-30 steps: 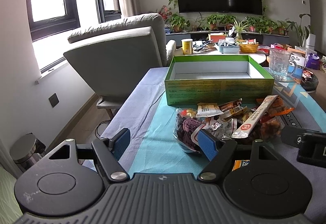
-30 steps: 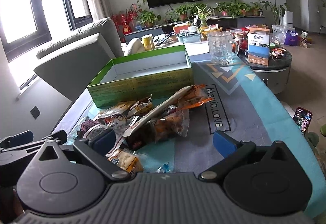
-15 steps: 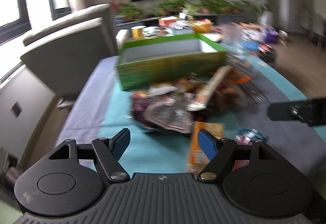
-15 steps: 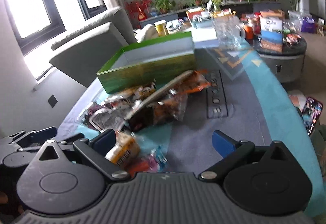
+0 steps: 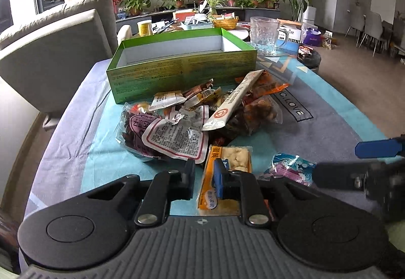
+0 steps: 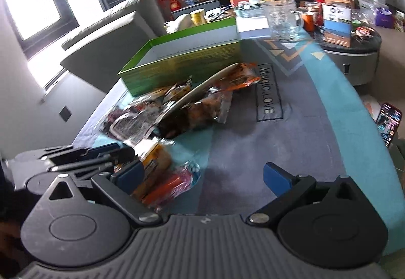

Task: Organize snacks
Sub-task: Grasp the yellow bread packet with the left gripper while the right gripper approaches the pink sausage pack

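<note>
A pile of snack packets [image 5: 202,114] lies on the blue cloth in front of an open, empty green box [image 5: 182,68]. My left gripper [image 5: 203,177] has its jaws nearly closed over the left edge of an orange-and-clear packet [image 5: 230,160] lying nearest me. I cannot tell if the pads pinch it. A blue-and-purple candy packet [image 5: 288,167] lies to its right. My right gripper [image 6: 202,175] is open, low over the orange packet [image 6: 154,162] and the candy packet [image 6: 182,177]. The box also shows in the right wrist view [image 6: 182,58].
A glass mug [image 5: 265,35] stands right of the box. A grey armchair [image 5: 50,51] is at the table's left edge. A round side table [image 6: 349,43] with boxes stands at the right, and a phone [image 6: 388,124] lies below the table edge.
My left gripper swung right toward the orange packet and its jaws went from wide open to nearly closed. My right gripper drew back and lower, staying open.
</note>
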Action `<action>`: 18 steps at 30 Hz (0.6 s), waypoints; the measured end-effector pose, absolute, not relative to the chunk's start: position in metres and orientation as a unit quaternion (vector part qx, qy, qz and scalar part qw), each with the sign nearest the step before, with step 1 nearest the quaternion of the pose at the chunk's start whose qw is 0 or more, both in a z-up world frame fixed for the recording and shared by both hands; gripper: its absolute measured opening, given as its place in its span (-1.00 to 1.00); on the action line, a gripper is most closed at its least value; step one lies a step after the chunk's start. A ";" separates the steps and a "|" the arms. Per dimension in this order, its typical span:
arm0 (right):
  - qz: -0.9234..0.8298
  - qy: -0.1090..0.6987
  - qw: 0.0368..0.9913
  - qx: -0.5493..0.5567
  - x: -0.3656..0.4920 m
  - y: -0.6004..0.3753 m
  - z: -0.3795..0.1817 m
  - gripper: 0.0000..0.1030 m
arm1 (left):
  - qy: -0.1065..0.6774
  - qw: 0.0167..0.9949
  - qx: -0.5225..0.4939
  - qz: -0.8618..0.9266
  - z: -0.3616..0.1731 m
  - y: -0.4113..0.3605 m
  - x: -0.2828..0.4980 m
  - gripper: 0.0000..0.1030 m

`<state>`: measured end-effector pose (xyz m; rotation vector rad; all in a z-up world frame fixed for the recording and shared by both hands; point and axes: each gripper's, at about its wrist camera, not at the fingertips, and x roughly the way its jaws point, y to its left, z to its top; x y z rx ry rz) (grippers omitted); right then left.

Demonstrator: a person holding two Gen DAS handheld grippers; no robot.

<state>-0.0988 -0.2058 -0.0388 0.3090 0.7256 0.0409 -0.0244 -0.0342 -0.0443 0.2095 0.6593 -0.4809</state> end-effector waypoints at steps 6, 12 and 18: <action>0.022 0.355 0.925 0.133 -0.102 -0.204 -0.040 0.31 | 0.302 0.919 0.094 -0.236 -0.039 -0.035 -0.028 0.11; 0.035 0.364 0.922 0.127 -0.105 -0.204 -0.044 0.31 | 0.299 0.912 0.116 -0.257 -0.040 -0.045 -0.030 0.10; 0.044 0.386 0.915 0.108 -0.106 -0.202 -0.053 0.31 | 0.340 0.893 0.099 -0.277 -0.055 -0.048 -0.016 -0.28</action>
